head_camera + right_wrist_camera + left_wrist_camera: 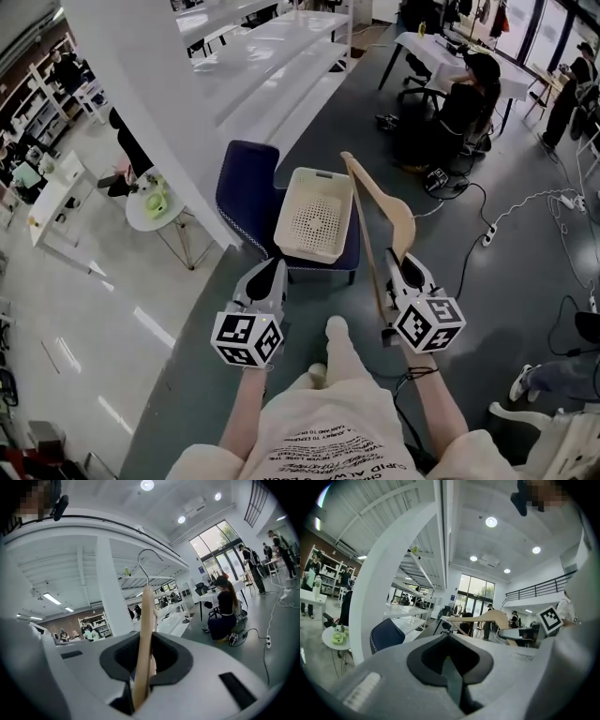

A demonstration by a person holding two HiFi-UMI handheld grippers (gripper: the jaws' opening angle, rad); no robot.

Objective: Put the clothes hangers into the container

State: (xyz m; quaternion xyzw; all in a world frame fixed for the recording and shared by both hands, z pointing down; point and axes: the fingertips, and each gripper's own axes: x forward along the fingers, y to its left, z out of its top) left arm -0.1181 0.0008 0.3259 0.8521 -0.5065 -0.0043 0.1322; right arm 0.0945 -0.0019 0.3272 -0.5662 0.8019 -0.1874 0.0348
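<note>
Wooden hanger [394,211]: held aloft, just right of container [319,172]. Right gripper [405,267]: fingers clamped on hanger's lower end, edge-on. Hanger likely rigid, light, smooth; long lever, may pivot in grip. Left gripper [267,278]: fingers closed, empty, near container's front.

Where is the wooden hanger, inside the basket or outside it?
Outside. The right gripper holds the wooden hanger in its jaws beside the basket, whose perforated bottom lies bare.
</note>
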